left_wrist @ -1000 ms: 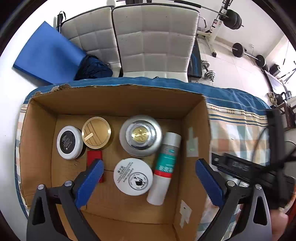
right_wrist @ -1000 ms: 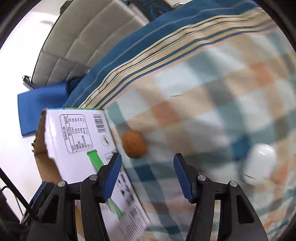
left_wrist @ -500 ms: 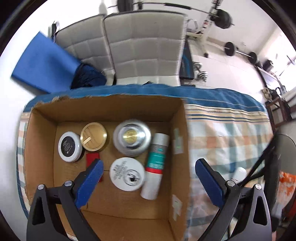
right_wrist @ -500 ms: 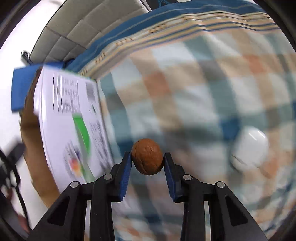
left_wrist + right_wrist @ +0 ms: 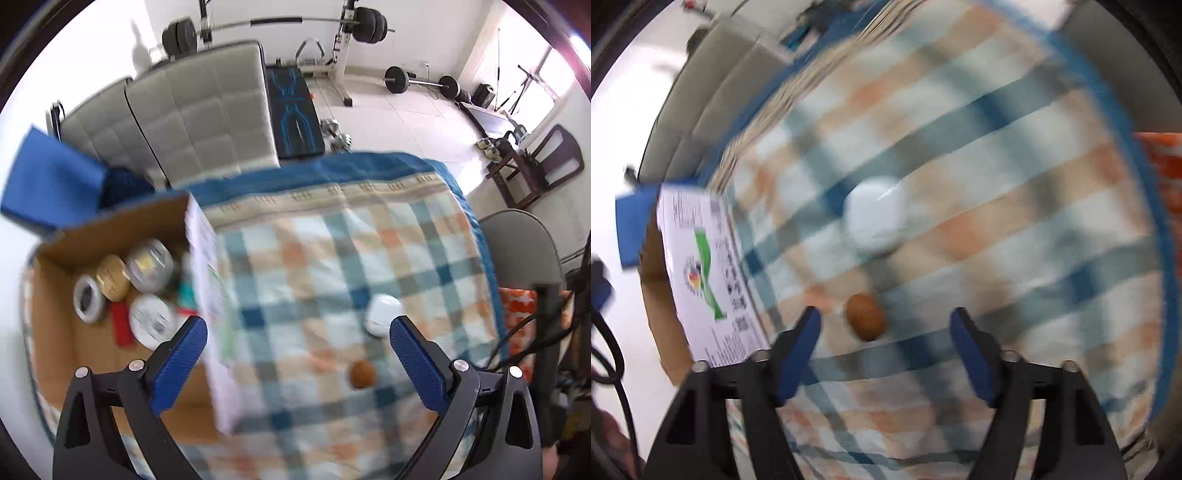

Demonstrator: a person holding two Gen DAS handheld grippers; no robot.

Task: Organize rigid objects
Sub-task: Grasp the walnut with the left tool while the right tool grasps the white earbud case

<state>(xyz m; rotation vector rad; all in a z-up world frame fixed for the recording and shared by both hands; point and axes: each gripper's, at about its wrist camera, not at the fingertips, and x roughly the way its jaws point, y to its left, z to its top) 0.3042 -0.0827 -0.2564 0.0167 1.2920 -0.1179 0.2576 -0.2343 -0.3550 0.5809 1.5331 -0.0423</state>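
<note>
A brown walnut (image 5: 866,315) lies on the checked cloth just ahead of my right gripper (image 5: 886,343), which is open and empty. It also shows in the left wrist view (image 5: 362,373). A white oval case (image 5: 875,216) (image 5: 384,314) lies farther out on the cloth. The cardboard box (image 5: 55,332) at the left holds several round tins (image 5: 149,264), a red item (image 5: 122,326) and a tube. My left gripper (image 5: 297,363) is open and empty, high above the cloth between box and walnut.
The box's printed white side (image 5: 705,280) faces the cloth (image 5: 332,258). Grey padded chairs (image 5: 199,110) and a blue mat (image 5: 48,184) stand behind the table. Gym weights lie on the floor beyond. A grey chair (image 5: 521,251) is at the right edge.
My right gripper was shut on the walnut and has opened; the walnut now lies on the cloth. My left gripper has swung right, from over the box to over the cloth.
</note>
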